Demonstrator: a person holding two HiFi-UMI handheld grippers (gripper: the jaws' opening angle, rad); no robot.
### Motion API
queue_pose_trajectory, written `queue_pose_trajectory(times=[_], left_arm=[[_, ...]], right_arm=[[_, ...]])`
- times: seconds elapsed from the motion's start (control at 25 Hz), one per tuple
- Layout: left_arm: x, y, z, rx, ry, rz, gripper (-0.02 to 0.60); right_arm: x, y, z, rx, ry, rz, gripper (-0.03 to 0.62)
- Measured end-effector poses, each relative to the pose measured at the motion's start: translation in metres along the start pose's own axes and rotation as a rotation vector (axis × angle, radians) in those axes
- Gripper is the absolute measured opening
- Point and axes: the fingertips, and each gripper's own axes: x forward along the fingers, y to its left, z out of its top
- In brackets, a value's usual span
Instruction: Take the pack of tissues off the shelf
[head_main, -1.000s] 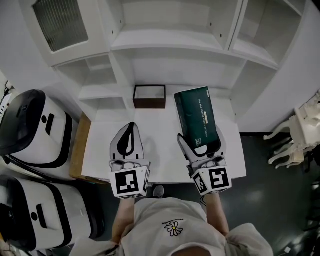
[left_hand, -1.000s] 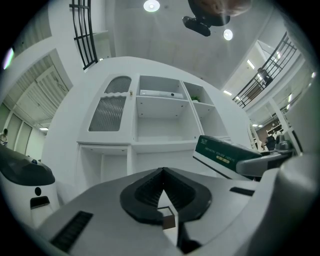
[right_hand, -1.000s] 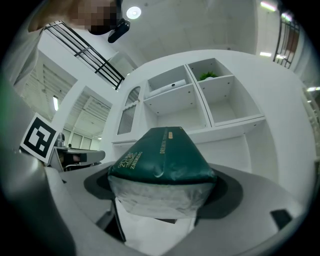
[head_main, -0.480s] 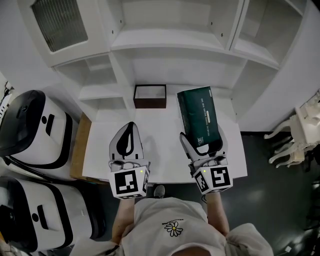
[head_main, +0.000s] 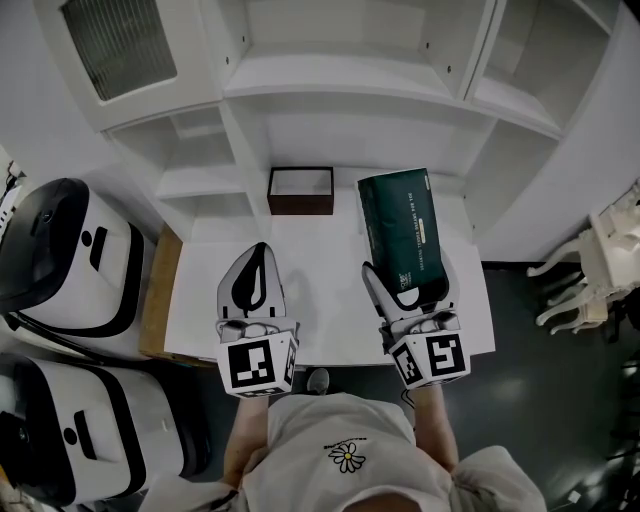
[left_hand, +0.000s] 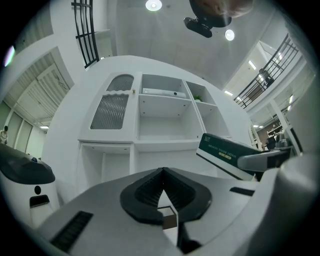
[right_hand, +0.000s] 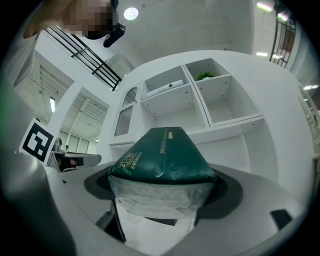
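Note:
My right gripper (head_main: 408, 285) is shut on the near end of a dark green pack of tissues (head_main: 400, 235), which juts forward over the white counter (head_main: 320, 300) toward the shelf unit (head_main: 340, 90). In the right gripper view the pack (right_hand: 162, 160) fills the space between the jaws, its crumpled clear end pressed by both pads. My left gripper (head_main: 255, 262) hovers over the counter's left part, jaws shut with nothing in them. In the left gripper view the closed fingertips (left_hand: 162, 172) meet, and the pack (left_hand: 225, 156) shows at the right.
A small dark brown open box (head_main: 300, 192) sits at the back of the counter against the shelf wall. Two white-and-black machines (head_main: 70, 260) stand left of the counter. White chairs (head_main: 600, 265) stand at the far right. The person's torso is at the bottom.
The right gripper with the pack has drifted slightly right and forward toward the shelf. The left gripper has stayed in place.

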Motion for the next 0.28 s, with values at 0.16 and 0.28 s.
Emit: queue_pose_trajectory(times=[0.16, 0.28], left_arm=[[0.002, 0.002, -0.0013, -0.002, 0.0, -0.002, 0.0], [0.0034, 0.004, 0.0, -0.001, -0.005, -0.005, 0.0]], right_arm=[[0.0021, 0.0009, 0.0019, -0.003, -0.005, -0.001, 0.465], [0.0036, 0.0015, 0.0029, -0.004, -0.007, -0.003, 0.465]])
